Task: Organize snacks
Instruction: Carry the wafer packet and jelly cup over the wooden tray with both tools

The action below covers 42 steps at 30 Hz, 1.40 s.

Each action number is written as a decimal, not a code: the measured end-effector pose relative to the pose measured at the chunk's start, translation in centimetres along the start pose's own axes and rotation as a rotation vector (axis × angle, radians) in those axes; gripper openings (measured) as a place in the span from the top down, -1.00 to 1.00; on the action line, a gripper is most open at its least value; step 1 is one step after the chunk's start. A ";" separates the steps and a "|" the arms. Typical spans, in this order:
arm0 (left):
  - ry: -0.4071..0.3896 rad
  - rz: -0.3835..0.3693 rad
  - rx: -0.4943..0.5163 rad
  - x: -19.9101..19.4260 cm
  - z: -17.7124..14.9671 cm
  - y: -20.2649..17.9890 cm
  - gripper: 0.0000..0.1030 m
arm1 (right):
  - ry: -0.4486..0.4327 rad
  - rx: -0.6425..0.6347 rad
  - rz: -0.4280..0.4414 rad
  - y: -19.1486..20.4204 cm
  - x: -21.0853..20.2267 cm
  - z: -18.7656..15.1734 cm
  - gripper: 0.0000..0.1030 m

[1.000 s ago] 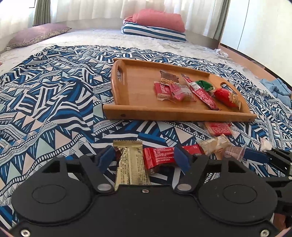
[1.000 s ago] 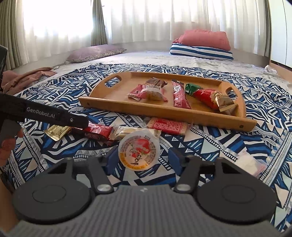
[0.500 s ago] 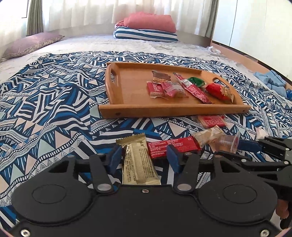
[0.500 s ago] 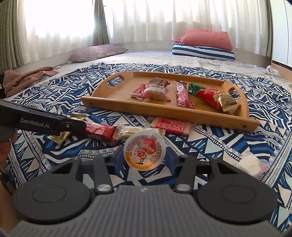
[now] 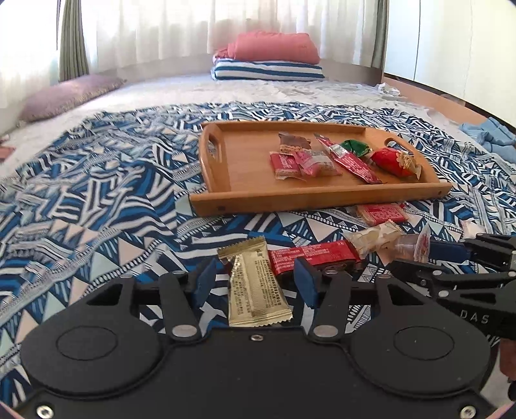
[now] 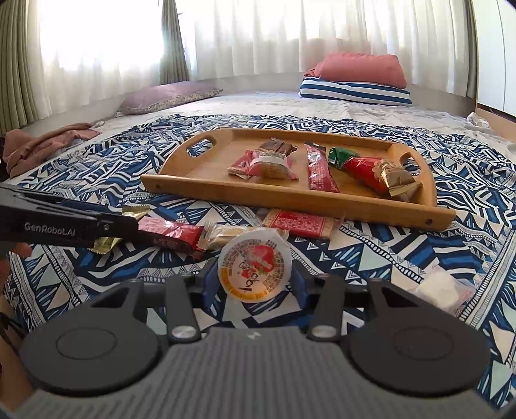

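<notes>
My left claw [image 5: 254, 283] has a gold packet [image 5: 254, 290] between narrowed pads, contact unclear. My right claw [image 6: 254, 280] is closing on a jelly cup [image 6: 254, 269]. I judge both pickups underway; next, carry to the far tray [image 5: 245, 174].

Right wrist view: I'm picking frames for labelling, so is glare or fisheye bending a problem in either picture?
Right wrist view: the window is blown out white, yet the jelly cup label stays sharp. Left wrist view: softer backlight through the curtain; the wooden tray reads clearly. Both views bend straight lines near the edges.
</notes>
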State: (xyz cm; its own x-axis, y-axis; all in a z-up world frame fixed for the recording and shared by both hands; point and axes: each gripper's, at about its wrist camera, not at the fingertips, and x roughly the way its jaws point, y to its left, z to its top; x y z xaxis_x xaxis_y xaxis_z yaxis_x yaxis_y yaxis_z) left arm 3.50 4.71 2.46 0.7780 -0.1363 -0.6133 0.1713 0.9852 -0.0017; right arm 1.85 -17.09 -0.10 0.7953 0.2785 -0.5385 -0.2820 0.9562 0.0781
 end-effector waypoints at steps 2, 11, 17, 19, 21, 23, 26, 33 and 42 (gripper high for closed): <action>-0.006 0.011 -0.005 -0.2 0.1 0.1 0.00 | -0.007 0.004 -0.005 -0.1 -0.2 0.0 -0.01; -0.003 0.021 -0.068 -0.7 -0.1 1.3 0.00 | -0.016 0.000 -0.017 0.0 -0.5 -0.1 -0.01; 0.023 0.022 -0.072 -0.4 -0.8 1.6 -0.01 | -0.012 0.003 -0.022 0.0 -0.5 -0.2 -0.02; 0.032 0.007 -0.083 -0.1 -0.8 1.4 -0.03 | -0.011 0.001 -0.025 0.2 -0.4 -0.2 -0.02; 0.039 0.003 -0.084 0.2 -0.9 1.2 -0.03 | -0.008 0.000 -0.026 0.3 -0.3 -0.3 -0.04; 0.043 0.010 -0.090 0.7 -0.8 0.9 -0.03 | -0.007 -0.001 -0.030 0.4 -0.3 -0.3 -0.04; 0.045 0.007 -0.114 1.4 -0.8 0.7 -0.02 | -0.007 -0.002 -0.033 0.4 -0.3 -0.3 -0.10; 0.043 0.008 -0.132 1.4 -0.5 0.5 0.31 | 0.005 0.005 -0.028 0.2 0.2 -0.3 -0.28; 0.009 -0.004 -0.132 -0.3 0.6 0.2 0.32 | 0.020 0.007 -0.016 0.4 0.1 0.2 0.02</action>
State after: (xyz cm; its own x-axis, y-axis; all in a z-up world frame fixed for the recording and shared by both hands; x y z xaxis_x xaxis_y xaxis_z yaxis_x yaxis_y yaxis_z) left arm 3.68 4.85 3.17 0.7722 -0.1399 -0.6198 0.0931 0.9898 -0.1075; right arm 1.94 -16.67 0.04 0.7891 0.2610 -0.5561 -0.2651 0.9613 0.0751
